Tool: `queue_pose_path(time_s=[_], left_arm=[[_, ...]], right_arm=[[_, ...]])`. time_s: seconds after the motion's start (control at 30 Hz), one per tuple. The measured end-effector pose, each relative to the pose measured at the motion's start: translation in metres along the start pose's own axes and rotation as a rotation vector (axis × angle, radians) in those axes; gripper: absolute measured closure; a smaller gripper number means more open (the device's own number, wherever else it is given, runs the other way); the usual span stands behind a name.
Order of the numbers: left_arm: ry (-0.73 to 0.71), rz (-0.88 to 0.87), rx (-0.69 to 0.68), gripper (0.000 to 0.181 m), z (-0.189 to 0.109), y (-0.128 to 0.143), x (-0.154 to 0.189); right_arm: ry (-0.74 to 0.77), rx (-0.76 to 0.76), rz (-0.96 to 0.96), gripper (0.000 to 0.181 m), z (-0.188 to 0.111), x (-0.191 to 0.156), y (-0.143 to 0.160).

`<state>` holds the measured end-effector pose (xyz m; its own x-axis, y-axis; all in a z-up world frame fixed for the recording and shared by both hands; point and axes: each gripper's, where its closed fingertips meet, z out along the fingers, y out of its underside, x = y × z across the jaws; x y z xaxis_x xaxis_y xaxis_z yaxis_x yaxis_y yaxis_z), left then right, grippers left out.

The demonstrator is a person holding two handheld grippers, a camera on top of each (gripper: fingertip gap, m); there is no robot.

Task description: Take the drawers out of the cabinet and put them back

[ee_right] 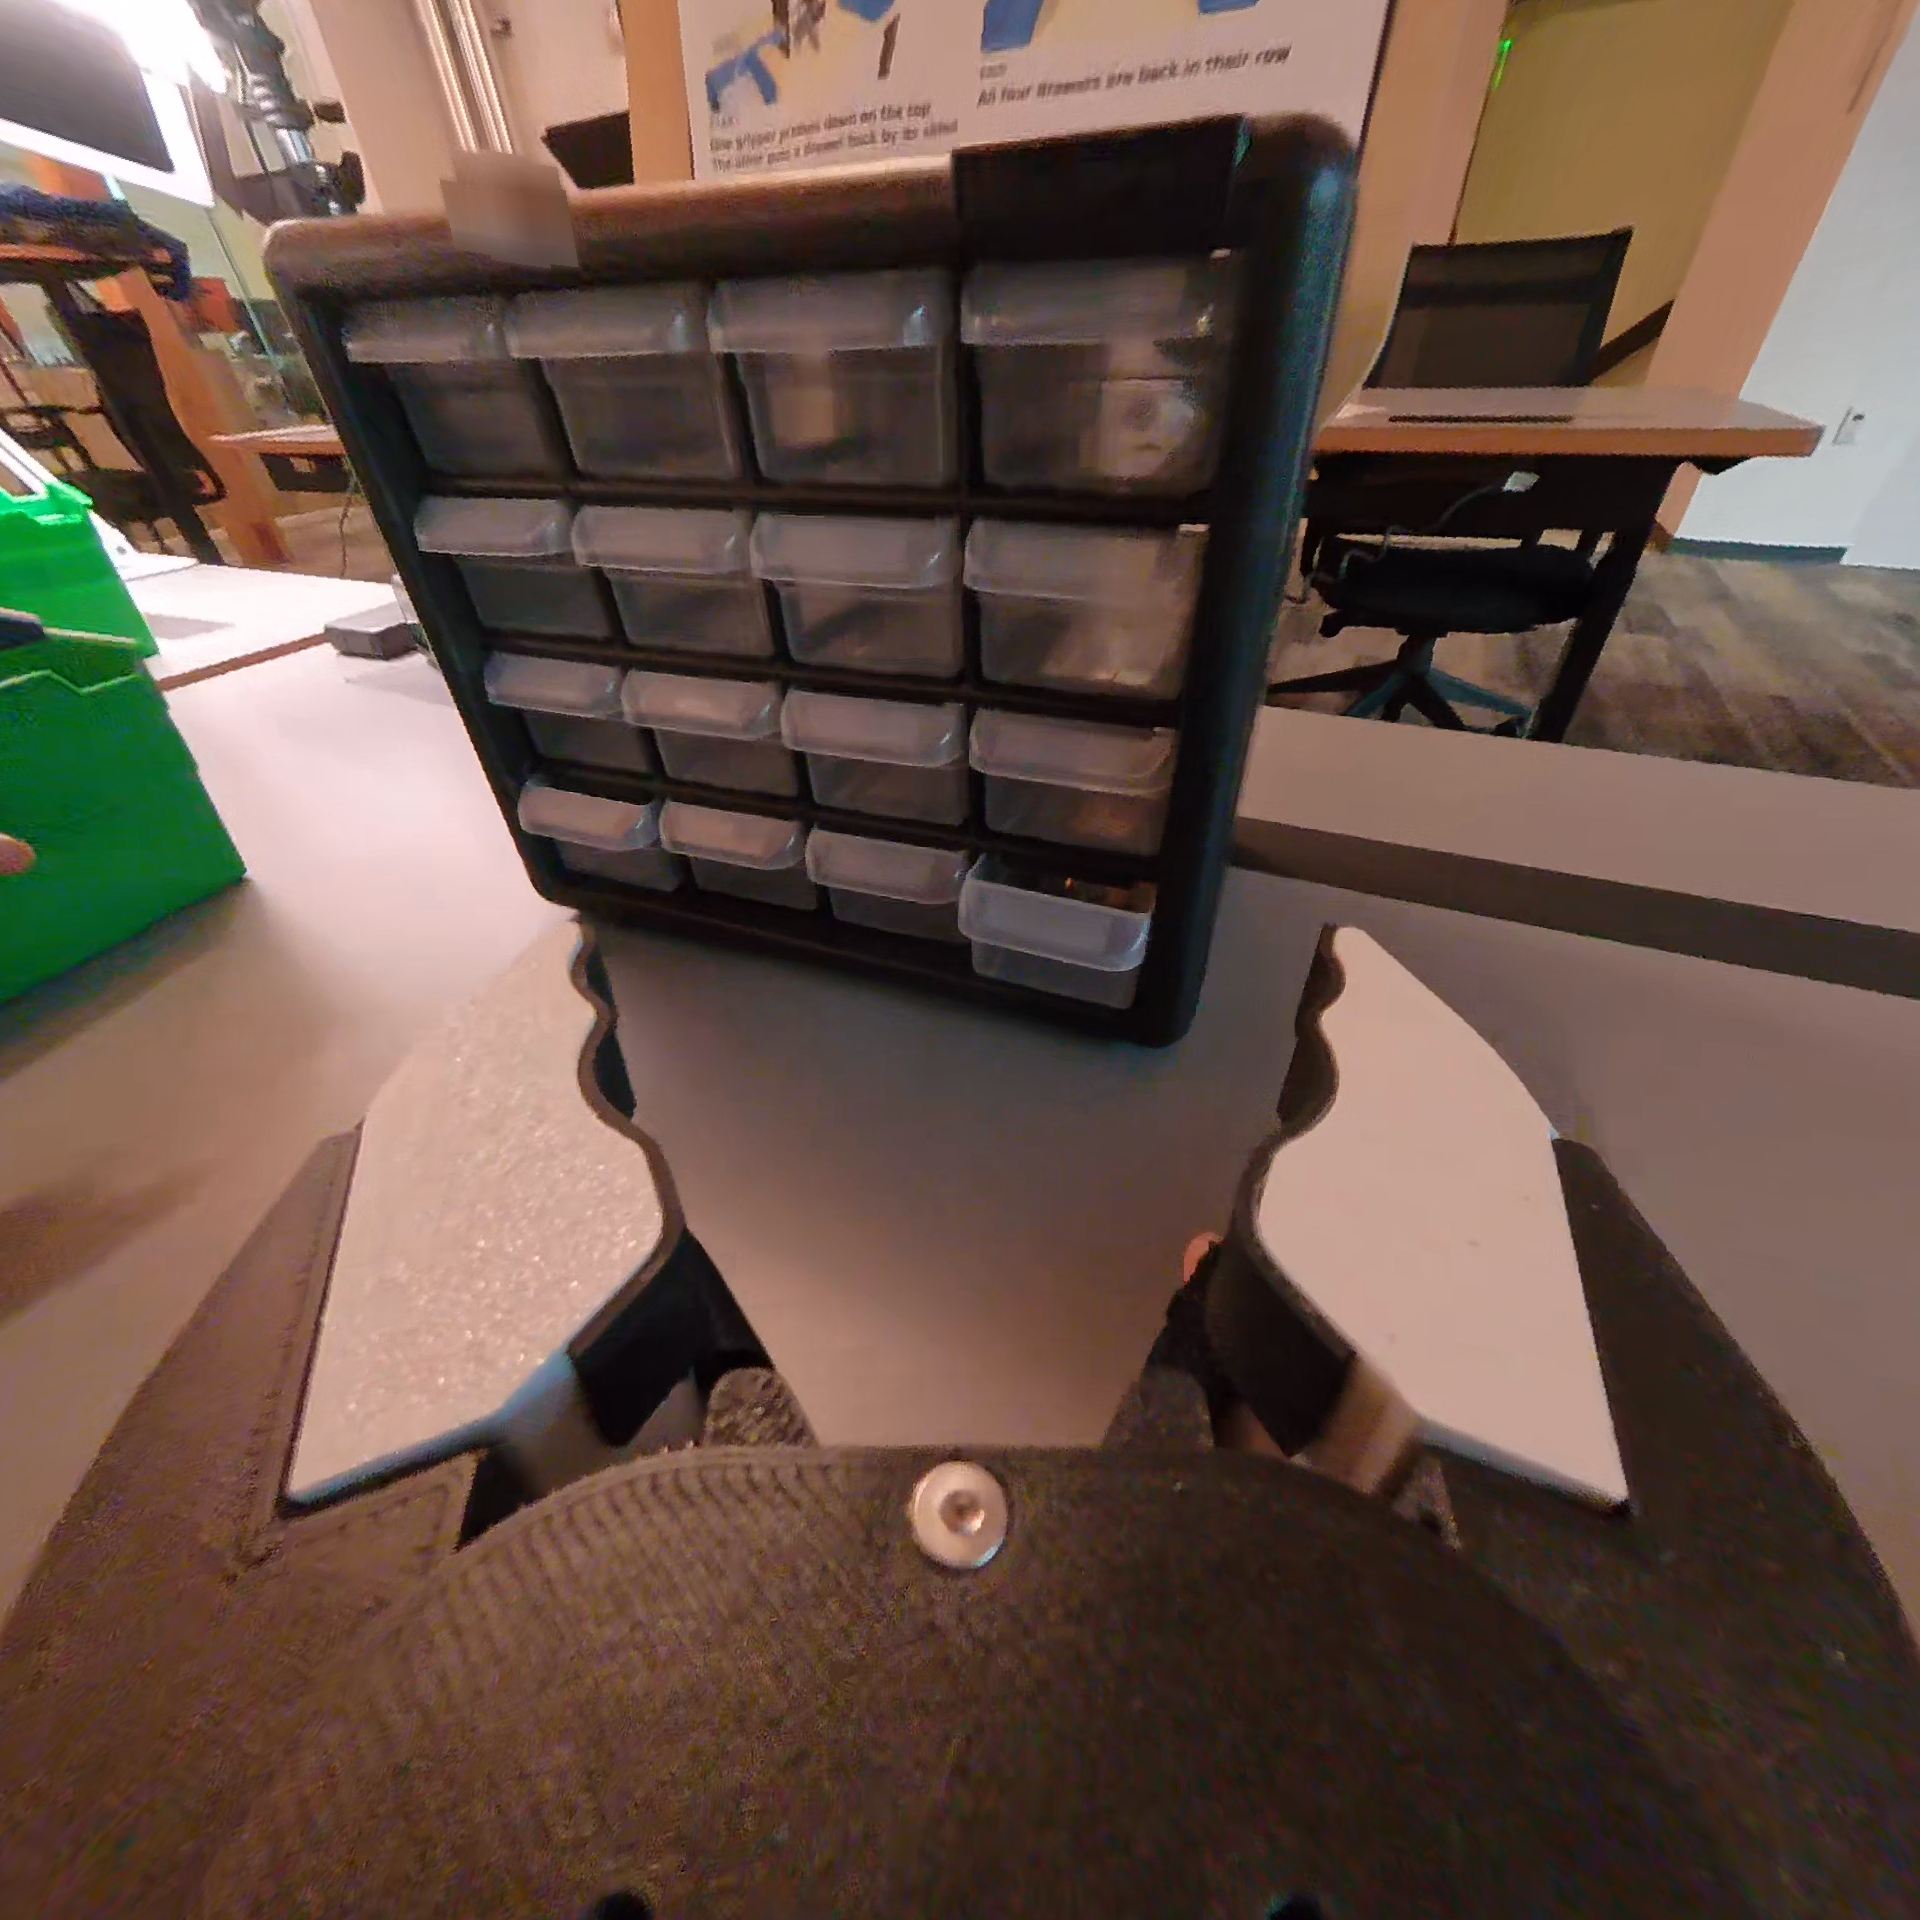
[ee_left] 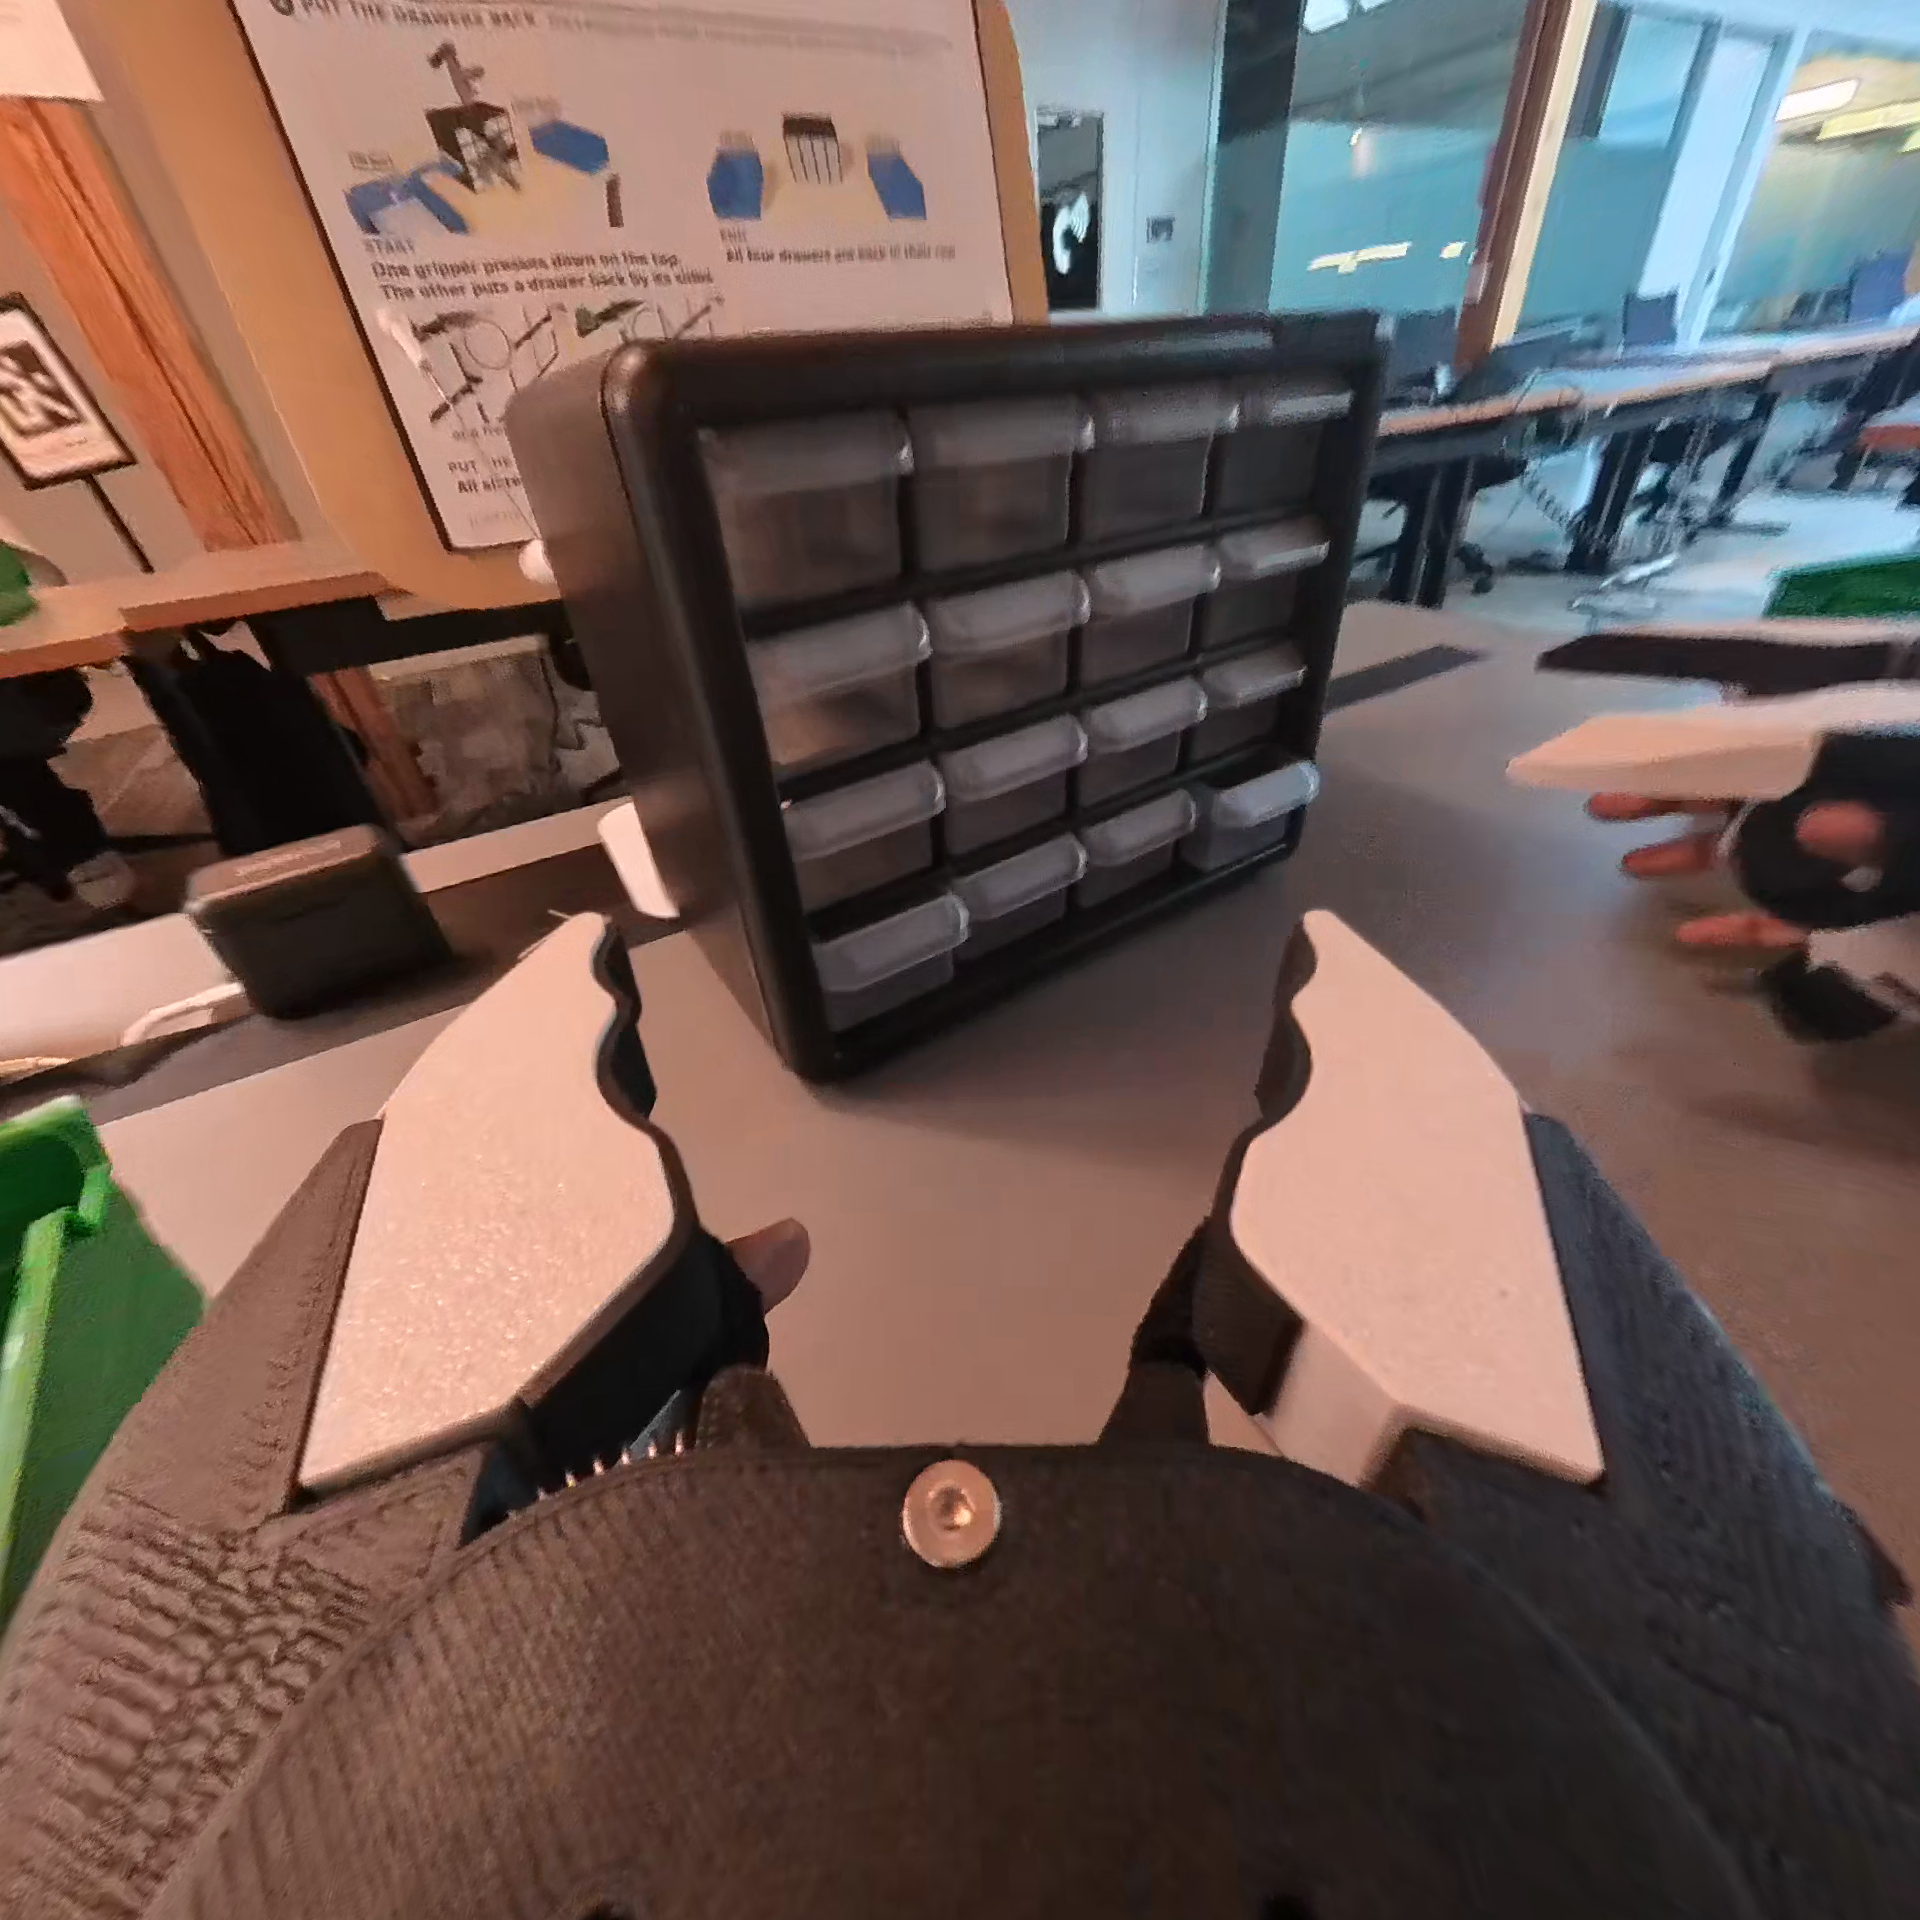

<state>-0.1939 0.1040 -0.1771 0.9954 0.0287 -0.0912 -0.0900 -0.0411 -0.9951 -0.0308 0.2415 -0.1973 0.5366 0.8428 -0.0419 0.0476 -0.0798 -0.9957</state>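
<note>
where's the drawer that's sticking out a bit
It is the bottom-right drawer of the black cabinet, nearest the right tongs in the right wrist view, beside its flush bottom-row neighbour.

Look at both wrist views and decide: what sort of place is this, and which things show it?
Probably an open-plan office or lab set up for demonstrations. Rows of desks behind glass partitions, an office chair at a desk, and an instruction poster behind the drawer cabinet on the grey table.

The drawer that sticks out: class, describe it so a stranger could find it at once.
On the grey table stands a black cabinet with sixteen clear drawers. Go to its bottom row, far right corner. That drawer alone juts forward; its neighbours sit flush.
</note>
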Motion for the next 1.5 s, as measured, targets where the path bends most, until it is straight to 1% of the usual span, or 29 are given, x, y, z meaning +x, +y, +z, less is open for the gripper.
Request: queue_pose_path(time_s=[0.1, 0.27, 0.47, 0.63, 0.9, 1.13, 1.5], left_arm=[[-0.057, 0.066, -0.004, 0.072, -0.001, 0.012, -0.008], [-0.055, 0.025, -0.02, 0.077, 0.0, 0.019, -0.009], [-0.077, -0.03, -0.04, 0.085, -0.004, 0.028, -0.023], [-0.074, -0.025, -0.034, 0.086, -0.005, 0.026, -0.021], [-0.077, 0.001, -0.028, 0.091, -0.005, 0.022, -0.02], [-0.095, 0.034, -0.038, 0.096, -0.006, 0.023, -0.022], [-0.112, 0.03, -0.029, 0.102, -0.007, 0.023, -0.024]], right_arm=[[-0.027, 0.007, 0.02, 0.061, 0.0, -0.006, -0.001], [-0.041, 0.0, 0.007, 0.063, -0.001, -0.01, 0.001], [-0.061, -0.005, 0.009, 0.065, 0.0, -0.012, 0.003], [-0.055, 0.011, 0.006, 0.067, -0.003, -0.009, -0.001], [-0.035, 0.004, 0.015, 0.072, -0.002, -0.003, 0.002], [-0.04, -0.004, -0.006, 0.073, -0.002, -0.006, 0.004], [-0.059, 0.0, -0.034, 0.075, -0.001, -0.012, 0.004]])
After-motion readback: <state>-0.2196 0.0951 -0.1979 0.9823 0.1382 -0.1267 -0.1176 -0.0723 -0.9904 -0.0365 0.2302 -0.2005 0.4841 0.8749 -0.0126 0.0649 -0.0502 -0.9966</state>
